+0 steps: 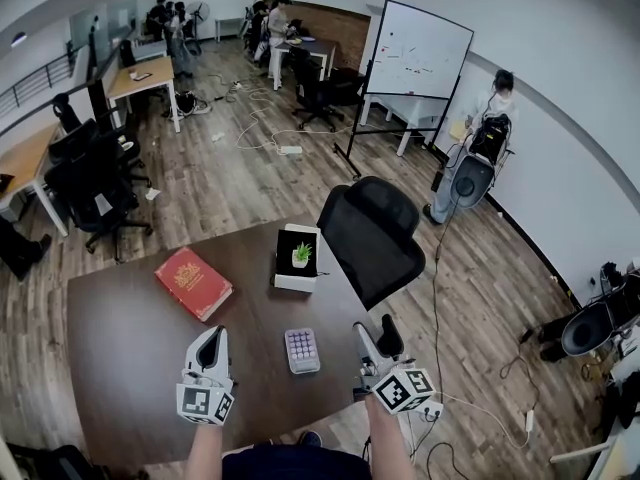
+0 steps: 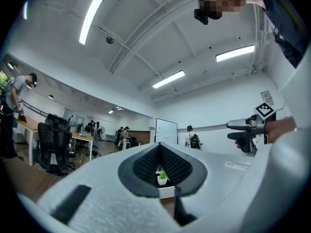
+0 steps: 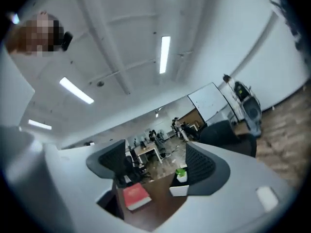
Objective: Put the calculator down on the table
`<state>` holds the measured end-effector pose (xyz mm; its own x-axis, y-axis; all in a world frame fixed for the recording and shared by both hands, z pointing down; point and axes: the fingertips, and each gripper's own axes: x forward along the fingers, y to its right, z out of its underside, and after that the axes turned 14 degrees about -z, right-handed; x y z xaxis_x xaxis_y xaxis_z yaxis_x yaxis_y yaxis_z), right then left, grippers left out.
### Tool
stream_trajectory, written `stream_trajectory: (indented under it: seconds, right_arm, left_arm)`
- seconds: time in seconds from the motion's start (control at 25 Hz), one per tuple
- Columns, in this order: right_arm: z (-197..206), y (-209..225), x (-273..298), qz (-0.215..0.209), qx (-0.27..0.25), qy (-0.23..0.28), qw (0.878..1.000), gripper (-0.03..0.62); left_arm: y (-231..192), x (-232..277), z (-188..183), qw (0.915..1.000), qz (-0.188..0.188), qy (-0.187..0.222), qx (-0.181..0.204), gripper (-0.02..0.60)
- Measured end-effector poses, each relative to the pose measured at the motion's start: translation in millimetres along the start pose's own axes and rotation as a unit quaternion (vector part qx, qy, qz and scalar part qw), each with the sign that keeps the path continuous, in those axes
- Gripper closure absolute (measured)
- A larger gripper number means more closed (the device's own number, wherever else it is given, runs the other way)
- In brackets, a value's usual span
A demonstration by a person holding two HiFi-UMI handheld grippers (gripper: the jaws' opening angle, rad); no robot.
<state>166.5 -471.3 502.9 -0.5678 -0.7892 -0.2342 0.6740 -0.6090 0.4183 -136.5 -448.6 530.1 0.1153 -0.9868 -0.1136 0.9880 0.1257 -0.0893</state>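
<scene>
Brown table point(image 1: 120, 358), bare at left; black chair point(image 1: 372, 236) crowds its far right edge. Gold lettering on the red book point(image 1: 193, 283) is unreadable. Calculator point(image 1: 302, 350) lies flat by the near edge, between left gripper point(image 1: 212, 336), jaws pressed together, and right gripper point(image 1: 377, 334), jaws spread, empty.

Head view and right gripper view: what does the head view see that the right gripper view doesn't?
Only the head view shows the calculator, lying flat between the left gripper and the right gripper. Only the right gripper view shows the ceiling lights and that gripper's own jaws up close, apart with nothing between them. Both show the brown table, the red book and the little potted plant.
</scene>
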Motion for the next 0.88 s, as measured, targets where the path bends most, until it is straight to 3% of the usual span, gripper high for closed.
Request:
stream_trajectory:
  seconds: [0.08, 0.24, 0.52, 0.68, 0.84, 0.88]
  right_arm:
    - [-7, -4, -3, 0.007, -0.081, -0.032, 0.996, 0.240]
    - [-7, -9, -5, 0.015, -0.189, -0.088, 0.978, 0.241]
    - [3, -10, -9, 0.033, -0.259, -0.131, 0.957, 0.220]
    - [-4, -8, -12, 0.042, -0.253, -0.119, 0.959, 0.233]
    - [-9, -5, -19, 0.067, -0.252, -0.109, 0.959, 0.333]
    - [-10, -4, -21, 0.072, -0.254, -0.106, 0.959, 0.385]
  left_arm:
    - [2, 1, 2, 1.0000, 0.001, -0.003, -0.002, 0.586]
    - [6, 2, 2, 1.0000, 0.003, -0.005, -0.004, 0.586]
    - [10, 2, 7, 0.9999, 0.008, -0.009, -0.007, 0.586]
    - [12, 2, 6, 0.9999, 0.011, -0.009, -0.006, 0.586]
    - [16, 1, 4, 0.9998, 0.017, -0.007, -0.003, 0.586]
    - [16, 0, 5, 0.9998, 0.017, -0.008, -0.002, 0.586]
